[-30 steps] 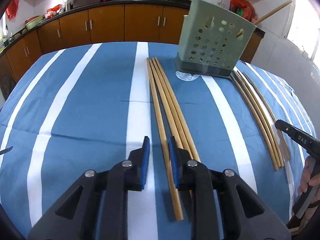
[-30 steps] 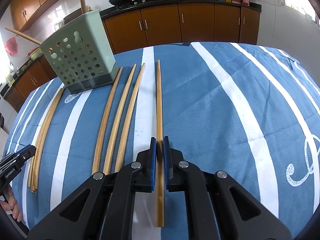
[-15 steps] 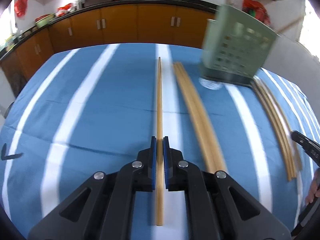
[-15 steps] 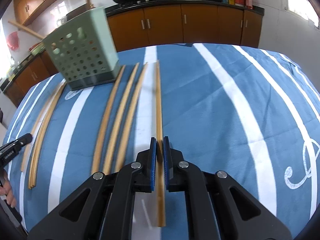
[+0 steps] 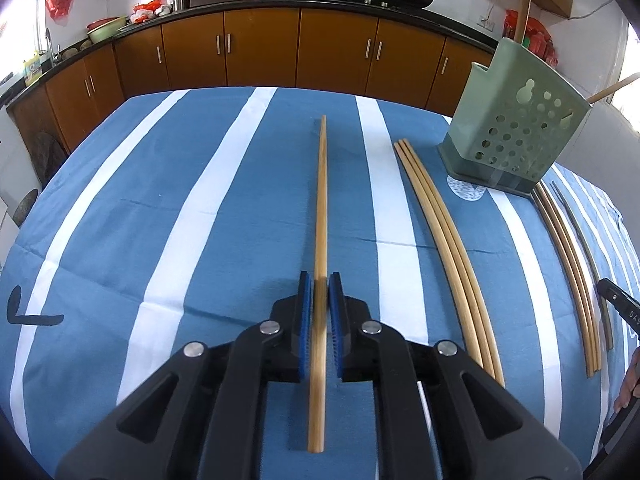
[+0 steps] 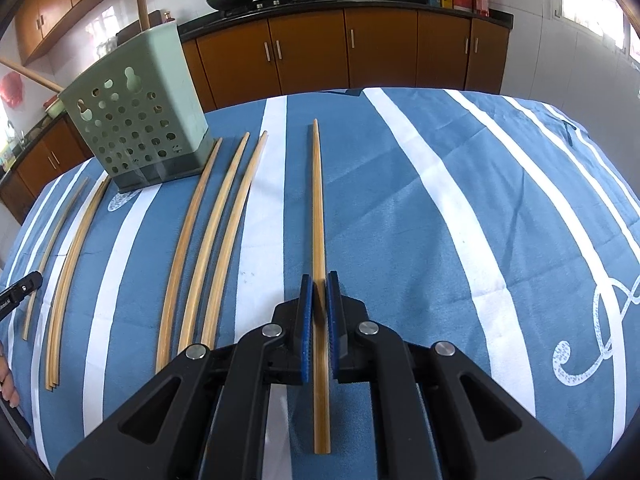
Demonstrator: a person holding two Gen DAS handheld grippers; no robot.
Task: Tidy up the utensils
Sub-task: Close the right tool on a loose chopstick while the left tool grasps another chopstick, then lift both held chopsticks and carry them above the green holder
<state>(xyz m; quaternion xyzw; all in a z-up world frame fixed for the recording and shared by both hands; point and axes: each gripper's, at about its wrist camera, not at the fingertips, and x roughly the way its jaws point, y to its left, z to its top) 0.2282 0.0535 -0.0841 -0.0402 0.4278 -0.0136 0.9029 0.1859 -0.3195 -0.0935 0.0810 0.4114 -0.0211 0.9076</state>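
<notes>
My left gripper holds a bamboo chopstick near its thick end. Its jaws are opening a little, with the chopstick still between the blue pads and touching them. The stick points straight ahead over the blue striped cloth. My right gripper is shut on another chopstick the same way. A green perforated holder stands at the table's far side with two sticks inside. Three loose chopsticks lie between the grippers.
Another bundle of chopsticks lies on the cloth beyond the holder. A person's hand shows at the right edge. Brown kitchen cabinets and a counter with woks run behind the table.
My left gripper shut on the leftmost chopstick of the group and carried it left, away from the other three. The right gripper has stayed put with its chopstick.
</notes>
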